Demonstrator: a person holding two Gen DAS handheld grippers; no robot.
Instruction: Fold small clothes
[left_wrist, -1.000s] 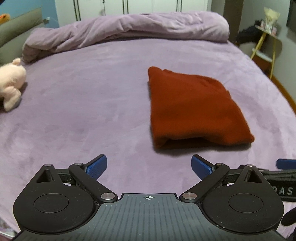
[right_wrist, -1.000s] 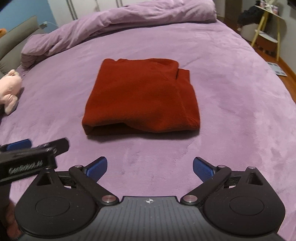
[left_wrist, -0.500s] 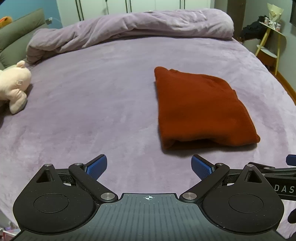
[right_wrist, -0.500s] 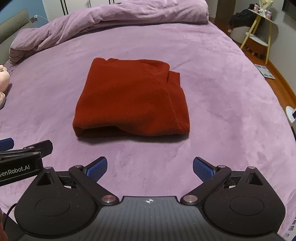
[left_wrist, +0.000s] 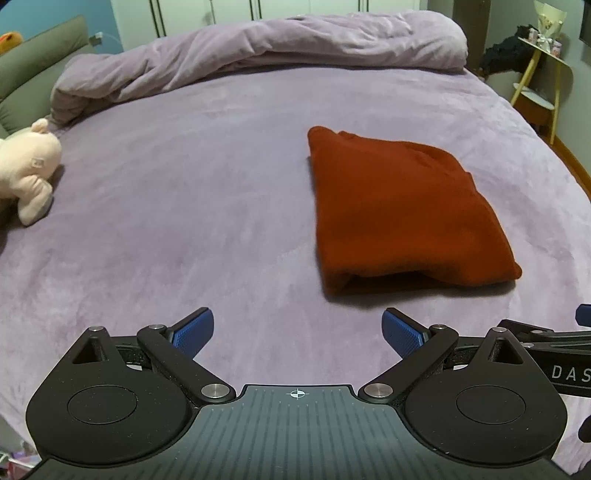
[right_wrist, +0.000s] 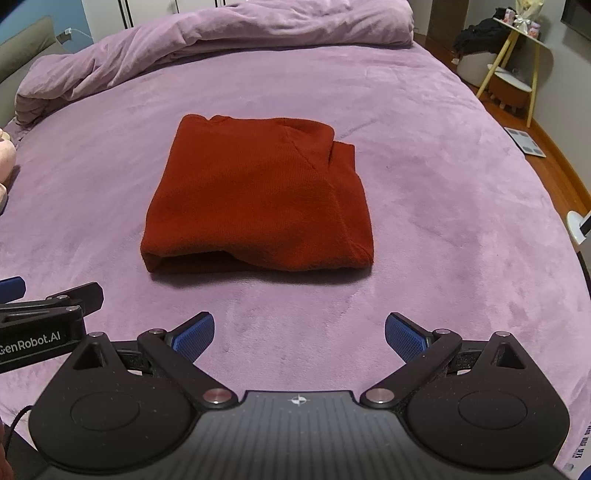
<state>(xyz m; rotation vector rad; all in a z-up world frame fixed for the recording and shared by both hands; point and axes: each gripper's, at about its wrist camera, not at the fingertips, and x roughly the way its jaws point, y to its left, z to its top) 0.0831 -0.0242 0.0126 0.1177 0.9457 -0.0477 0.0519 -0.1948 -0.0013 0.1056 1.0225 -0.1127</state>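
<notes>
On the purple bed cover (right_wrist: 424, 155) a folded red garment (right_wrist: 258, 195) lies flat, a rumpled duvet (right_wrist: 221, 40) behind it. Left gripper (left_wrist: 297, 332) and right gripper (right_wrist: 299, 334) hover spread wide, holding nothing, short of its near edge. Wooden floor (right_wrist: 561, 173) shows rightward.

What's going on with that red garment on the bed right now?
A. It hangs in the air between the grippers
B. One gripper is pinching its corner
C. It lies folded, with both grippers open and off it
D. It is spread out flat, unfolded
C: the red garment lies folded on the bed, and the left gripper and right gripper are both open, short of it.
</notes>
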